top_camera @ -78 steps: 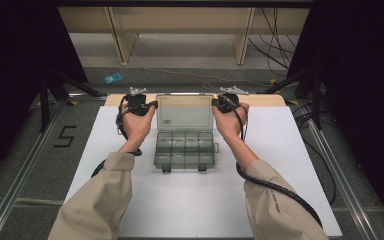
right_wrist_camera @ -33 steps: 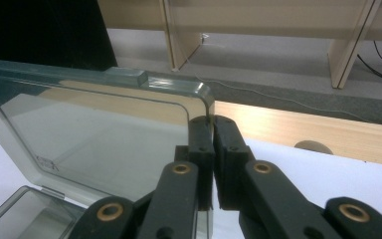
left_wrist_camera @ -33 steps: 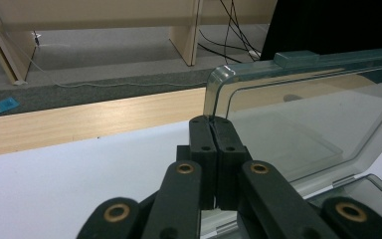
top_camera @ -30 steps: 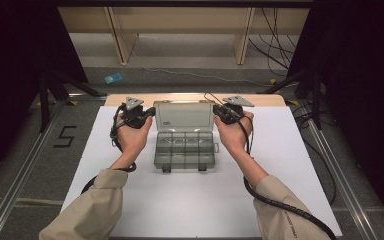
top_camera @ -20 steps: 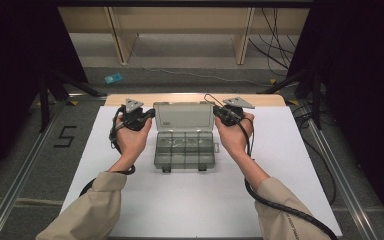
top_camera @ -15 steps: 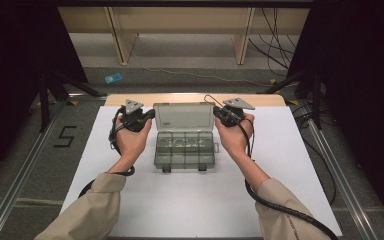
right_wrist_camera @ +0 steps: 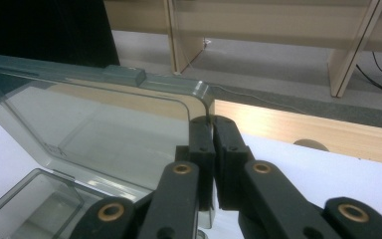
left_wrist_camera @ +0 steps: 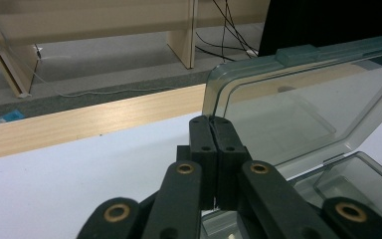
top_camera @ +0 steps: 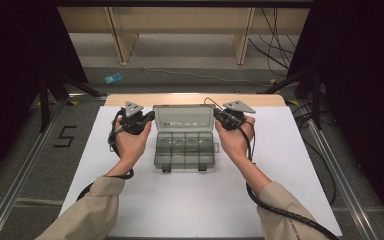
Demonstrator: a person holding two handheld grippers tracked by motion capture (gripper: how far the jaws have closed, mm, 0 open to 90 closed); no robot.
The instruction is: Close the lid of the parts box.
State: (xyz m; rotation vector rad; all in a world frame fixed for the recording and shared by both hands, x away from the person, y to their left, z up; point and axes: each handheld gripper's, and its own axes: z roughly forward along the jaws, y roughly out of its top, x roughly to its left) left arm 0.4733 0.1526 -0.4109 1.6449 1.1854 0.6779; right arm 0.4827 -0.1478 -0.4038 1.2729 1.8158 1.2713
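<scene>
My left claw (left_wrist_camera: 212,130) and right claw (right_wrist_camera: 211,127) each clench a side edge of the clear box's raised lid (top_camera: 183,118). The box (top_camera: 185,150) sits open near the desk's (top_camera: 300,150) far edge — 2 grips, lid upright.

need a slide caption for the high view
Both grippers, left and right, pinch the raised lid of a clear compartment box.

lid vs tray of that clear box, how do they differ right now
The lid stands raised at the far side; the tray lies flat on the table. The tray is split into compartments; the lid is one plain panel. The left gripper and right gripper pinch the lid's edges, not the tray. Both are clear grey plastic.
</scene>
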